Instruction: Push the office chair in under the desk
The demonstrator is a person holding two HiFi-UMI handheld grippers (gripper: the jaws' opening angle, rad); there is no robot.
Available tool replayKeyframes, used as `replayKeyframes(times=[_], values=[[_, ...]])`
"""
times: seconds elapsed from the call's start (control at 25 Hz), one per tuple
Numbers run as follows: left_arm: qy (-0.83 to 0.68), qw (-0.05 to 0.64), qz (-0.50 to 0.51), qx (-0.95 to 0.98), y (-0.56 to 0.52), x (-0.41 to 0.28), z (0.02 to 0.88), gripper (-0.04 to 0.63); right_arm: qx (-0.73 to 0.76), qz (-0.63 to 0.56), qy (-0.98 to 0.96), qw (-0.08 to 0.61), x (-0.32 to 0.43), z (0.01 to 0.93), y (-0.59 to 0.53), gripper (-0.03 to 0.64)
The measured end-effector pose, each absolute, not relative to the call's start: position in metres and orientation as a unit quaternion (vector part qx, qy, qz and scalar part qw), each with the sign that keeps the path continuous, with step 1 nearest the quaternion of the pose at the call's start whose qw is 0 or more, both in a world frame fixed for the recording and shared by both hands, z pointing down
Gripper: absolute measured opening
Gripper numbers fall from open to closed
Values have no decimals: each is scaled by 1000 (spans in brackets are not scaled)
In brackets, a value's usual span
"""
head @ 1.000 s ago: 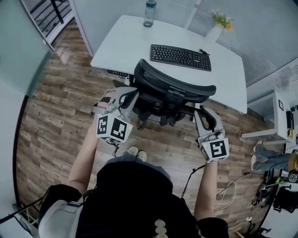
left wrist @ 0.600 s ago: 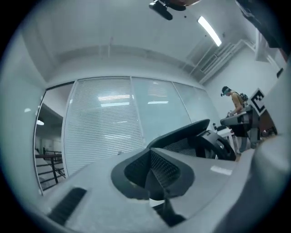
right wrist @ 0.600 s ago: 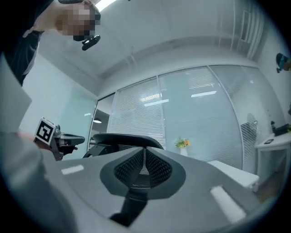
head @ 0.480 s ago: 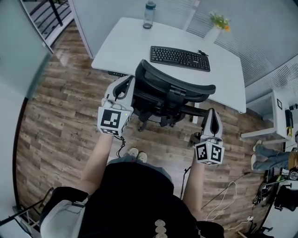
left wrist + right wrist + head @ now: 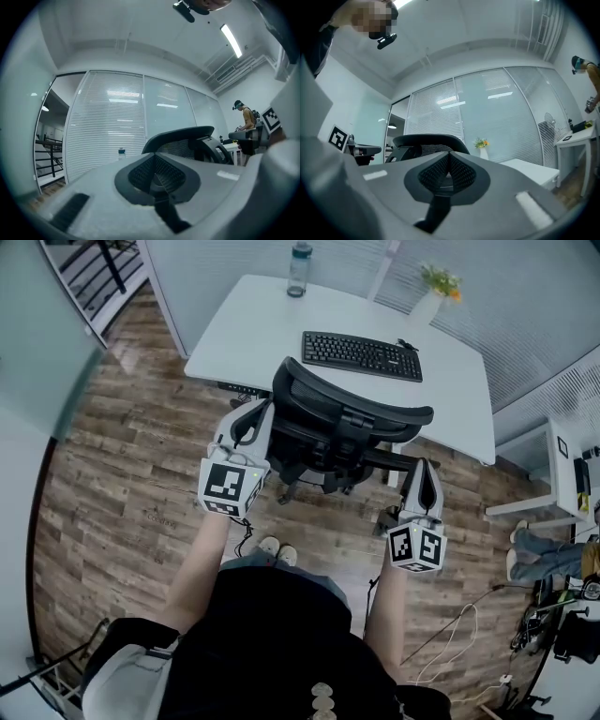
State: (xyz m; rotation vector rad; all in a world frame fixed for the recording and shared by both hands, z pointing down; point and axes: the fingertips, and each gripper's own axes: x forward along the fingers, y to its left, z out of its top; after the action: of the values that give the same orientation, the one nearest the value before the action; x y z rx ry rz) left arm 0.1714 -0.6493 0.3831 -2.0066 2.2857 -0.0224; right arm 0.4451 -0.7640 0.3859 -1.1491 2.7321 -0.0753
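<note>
Chair (image 5: 352, 418) at counter (image 5: 246, 329) edge, backrest toward person. Left gripper (image 5: 255, 416) and right gripper (image 5: 424, 470) either side of backrest, fingers clenched, empty. Risk: uneven push swivels chair; armrest strikes counter edge, jolts bottle (image 5: 299, 266).

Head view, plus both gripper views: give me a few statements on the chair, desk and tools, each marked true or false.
1. A keyboard lies on the desk. True.
2. The bottle stands on the floor. False: it stands at the desk's far left corner.
3. The office chair has its backrest toward the person. True.
4. The right tool grips the chair's armrest. False: its jaws have just been closing and meet on nothing.
5. The left tool is wide open. False: its jaws are together, with nothing between them.
</note>
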Motion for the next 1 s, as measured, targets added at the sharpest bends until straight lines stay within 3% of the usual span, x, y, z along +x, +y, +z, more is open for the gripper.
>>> replayKeyframes(times=[1.0], values=[[749, 48, -36, -660, -652, 182, 390, 8, -377, -27, 923, 71, 448, 395, -763, 8]])
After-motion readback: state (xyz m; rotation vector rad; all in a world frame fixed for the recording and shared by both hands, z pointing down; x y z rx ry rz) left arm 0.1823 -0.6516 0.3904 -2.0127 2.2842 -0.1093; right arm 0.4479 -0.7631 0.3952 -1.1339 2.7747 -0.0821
